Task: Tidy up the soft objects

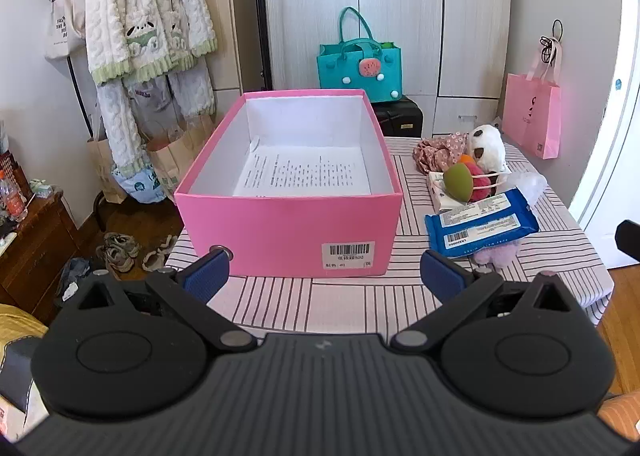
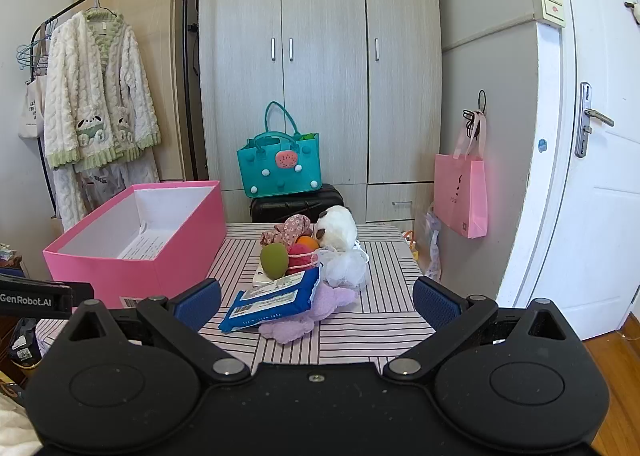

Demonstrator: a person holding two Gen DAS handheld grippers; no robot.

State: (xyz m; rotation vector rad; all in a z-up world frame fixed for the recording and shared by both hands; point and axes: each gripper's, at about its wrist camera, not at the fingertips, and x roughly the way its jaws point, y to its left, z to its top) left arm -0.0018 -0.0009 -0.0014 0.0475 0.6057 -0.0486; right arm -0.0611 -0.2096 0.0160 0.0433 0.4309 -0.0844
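The right gripper (image 2: 317, 302) stands with its jaws spread as wide as they go and nothing between the blue pads; the left gripper (image 1: 325, 276) is just as wide apart and just as empty. Both hang over the near edge of the striped table (image 2: 384, 320), tipped somewhat downward.

The soft things lie in one heap straight ahead of the right gripper and a little below its line of sight: a blue wipes pack (image 2: 276, 302) nearest, resting on a lilac plush (image 2: 304, 320), then a white mesh pouf (image 2: 344, 266), a green sponge egg (image 2: 274, 260), a red and an orange one behind it, a floral scrunchie (image 2: 290, 228) and a white plush toy (image 2: 338, 230) farthest off. From the left gripper the same heap sits well off to the right, with the wipes pack (image 1: 480, 225) at its near edge.

The open pink box (image 1: 288, 191) is dead ahead of the left gripper, its long axis running away from the tool, and forward-left of the right one, beside the heap. It looks empty apart from a printed sheet on its floor, though the near wall hides part of the bottom.

So the right hand is the nearer to the heap, and the likely carry runs leftward into the box. The wipes pack lies slantwise across the right gripper's jaws, so a grab across its short side may need a wrist turn.
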